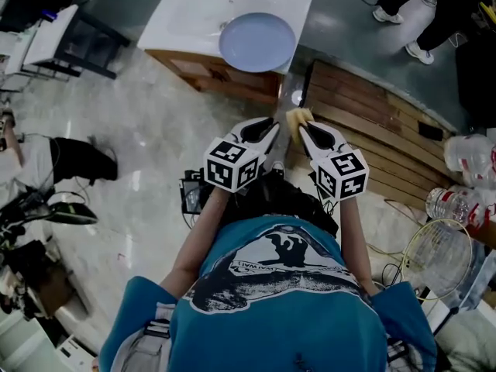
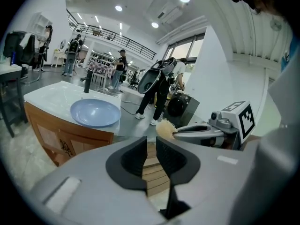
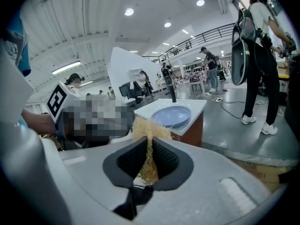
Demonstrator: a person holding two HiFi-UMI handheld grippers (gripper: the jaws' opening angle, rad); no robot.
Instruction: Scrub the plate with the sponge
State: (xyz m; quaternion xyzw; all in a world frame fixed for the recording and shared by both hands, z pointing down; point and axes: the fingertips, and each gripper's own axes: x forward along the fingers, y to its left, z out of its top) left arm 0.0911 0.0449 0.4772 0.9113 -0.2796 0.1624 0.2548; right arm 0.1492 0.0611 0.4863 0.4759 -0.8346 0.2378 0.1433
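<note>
At twelve o'clock ahead of you, the blue plate lies on the white bench, well apart from the sponge clenched in your right tongs, while your left tongs stand narrowly parted and empty, so I judge all the scrubbing is still to do.

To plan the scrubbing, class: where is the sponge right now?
The sponge is clamped in the right gripper, just right of centre in the head view, over the wooden boards and short of the plate on the white counter.
</note>
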